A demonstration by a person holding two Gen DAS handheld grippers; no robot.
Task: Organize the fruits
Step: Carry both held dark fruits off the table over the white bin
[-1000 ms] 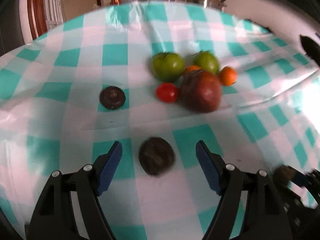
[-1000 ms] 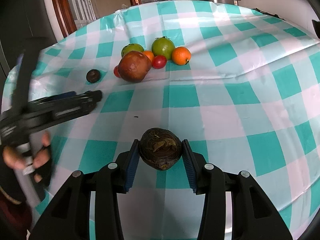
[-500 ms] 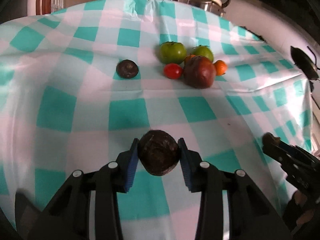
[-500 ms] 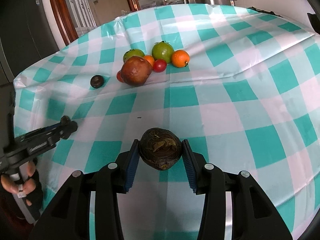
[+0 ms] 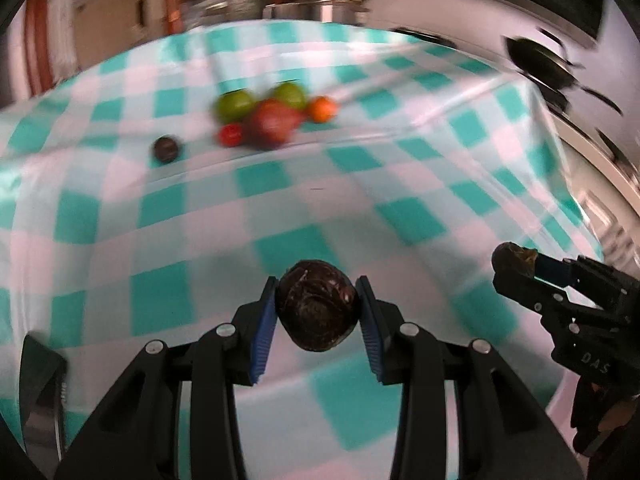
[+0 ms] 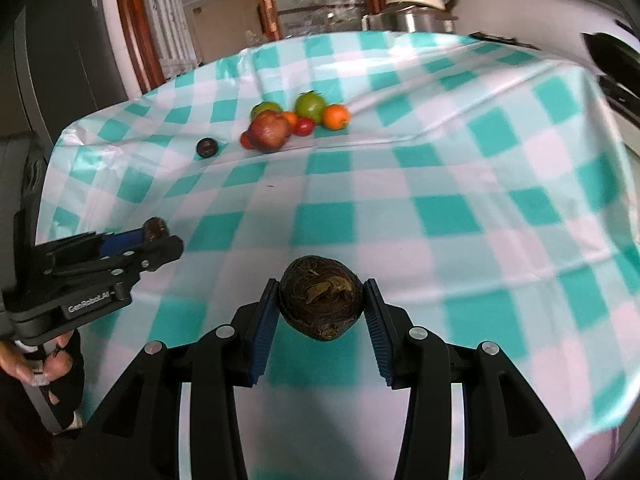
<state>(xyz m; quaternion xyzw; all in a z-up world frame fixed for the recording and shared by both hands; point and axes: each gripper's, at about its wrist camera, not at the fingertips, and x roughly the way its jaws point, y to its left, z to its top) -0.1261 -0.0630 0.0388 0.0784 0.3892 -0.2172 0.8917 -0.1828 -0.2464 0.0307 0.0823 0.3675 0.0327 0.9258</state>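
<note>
The left claw (image 5: 318,316) is closed on a dark round fruit (image 5: 317,306), both blue pads (image 5: 264,328) pressing its sides and holding it clear of the checked cloth (image 5: 280,200) that covers the desk. The right claw (image 6: 320,318) likewise grips a dark brown fruit with yellowish patches (image 6: 320,302), narrowed just to the width of the fruit and lifted above the cloth. From the left wrist view the right claw shows off to the right, its fruit sticking out at the tip; from the right wrist view the left claw sits off to the left, gripped by a hand (image 6: 36,368).

Well ahead of both claws, toward the far side of the desk, lies a cluster of fruit touching one another: a large reddish-brown fruit (image 6: 269,131), two green ones (image 6: 310,105), an orange (image 6: 336,117) and small red tomatoes (image 6: 305,126). A small dark fruit (image 6: 207,147) lies apart, just left of the cluster. No container shows on the desk.
</note>
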